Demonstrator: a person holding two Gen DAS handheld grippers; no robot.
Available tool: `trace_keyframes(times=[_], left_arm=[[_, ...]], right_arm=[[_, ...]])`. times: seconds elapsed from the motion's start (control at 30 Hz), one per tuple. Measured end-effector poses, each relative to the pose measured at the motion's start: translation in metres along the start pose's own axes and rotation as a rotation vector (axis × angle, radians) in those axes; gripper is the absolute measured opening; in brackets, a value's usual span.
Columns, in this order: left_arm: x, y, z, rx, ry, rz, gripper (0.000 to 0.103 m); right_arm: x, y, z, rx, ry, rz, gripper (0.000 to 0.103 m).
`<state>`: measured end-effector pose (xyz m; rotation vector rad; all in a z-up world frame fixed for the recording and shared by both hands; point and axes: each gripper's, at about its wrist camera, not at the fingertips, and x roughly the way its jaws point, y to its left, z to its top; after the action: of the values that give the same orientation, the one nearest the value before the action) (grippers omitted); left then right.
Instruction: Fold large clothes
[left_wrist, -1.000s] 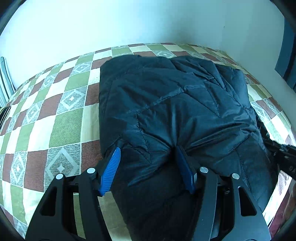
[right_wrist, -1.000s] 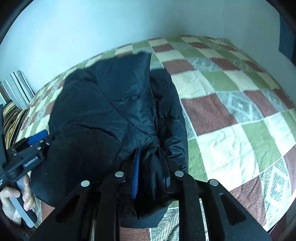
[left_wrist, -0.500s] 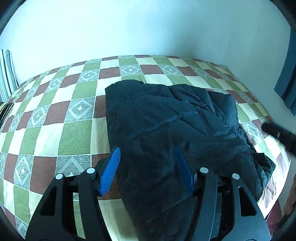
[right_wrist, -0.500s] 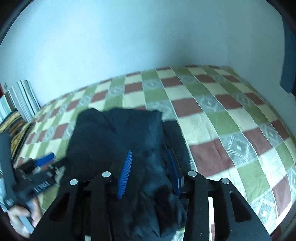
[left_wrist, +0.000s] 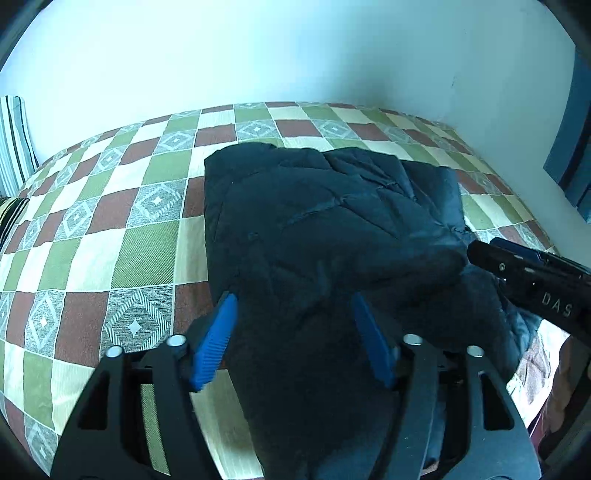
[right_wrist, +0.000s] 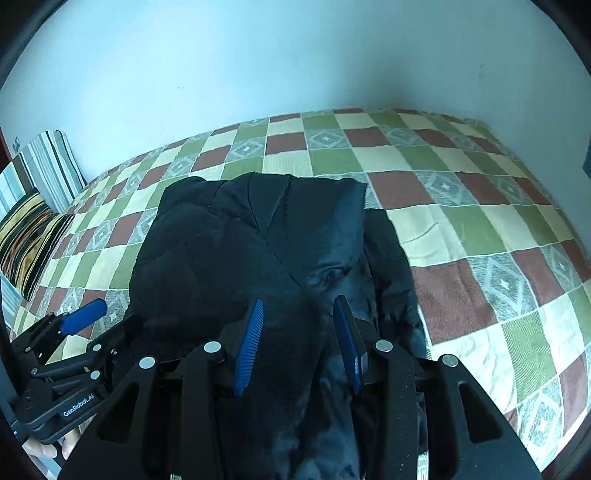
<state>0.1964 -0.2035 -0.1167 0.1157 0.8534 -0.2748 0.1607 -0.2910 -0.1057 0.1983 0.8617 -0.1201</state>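
Note:
A dark quilted jacket lies folded into a thick bundle on the checked bed cover. My left gripper hovers over the bundle's near end. Its jaws are opening, and the fabric sits between the blue pads without being pinched. In the right wrist view the jacket fills the middle. My right gripper is above its near right part, jaws opening, with cloth between the pads but not pressed. The right gripper's black body reaches in over the jacket's right edge. The left gripper's blue pad shows at the lower left.
The bed cover spreads wide to the right and behind the jacket. Striped pillows lean at the far left against a pale wall. Fingers of a hand hold the left tool. A dark panel stands at the right.
Both grippers have lifted and drawn back from the jacket. The right jaws, shut on a fold a second ago, have spread and let it go. The left jaws have widened too.

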Motion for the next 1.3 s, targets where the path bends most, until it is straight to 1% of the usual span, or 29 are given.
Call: trace_keyframes(times=[0.03, 0.07, 0.13, 0.23, 0.33, 0.5, 0.77, 0.93, 1.3], left_arm=[[-0.004, -0.001, -0.001, 0.001, -0.010, 0.005, 0.071], [-0.008, -0.002, -0.002, 0.003, -0.019, 0.009, 0.071], [-0.018, -0.005, -0.005, 0.008, -0.041, 0.019, 0.078], [-0.034, -0.008, -0.010, 0.011, -0.077, 0.039, 0.085], [-0.052, -0.011, -0.016, 0.014, -0.113, 0.056, 0.092], [-0.078, -0.018, -0.028, 0.027, -0.144, 0.067, 0.094], [-0.115, -0.021, -0.044, -0.017, -0.190, 0.064, 0.095], [-0.129, -0.025, -0.050, -0.009, -0.206, 0.069, 0.095], [-0.141, -0.024, -0.055, -0.023, -0.226, 0.073, 0.096]], right_arm=[[-0.006, 0.000, -0.003, -0.001, -0.014, -0.005, 0.052], [-0.009, 0.000, -0.003, -0.003, -0.023, -0.008, 0.056], [-0.023, 0.002, -0.009, -0.018, -0.053, -0.028, 0.063], [-0.041, 0.001, -0.018, -0.022, -0.085, -0.037, 0.071], [-0.058, -0.002, -0.026, -0.012, -0.108, -0.042, 0.073], [-0.085, -0.002, -0.042, -0.022, -0.143, -0.047, 0.075], [-0.112, 0.002, -0.064, -0.030, -0.175, -0.049, 0.076], [-0.122, 0.004, -0.070, -0.031, -0.193, -0.054, 0.076], [-0.133, 0.008, -0.075, -0.039, -0.217, -0.055, 0.076]])
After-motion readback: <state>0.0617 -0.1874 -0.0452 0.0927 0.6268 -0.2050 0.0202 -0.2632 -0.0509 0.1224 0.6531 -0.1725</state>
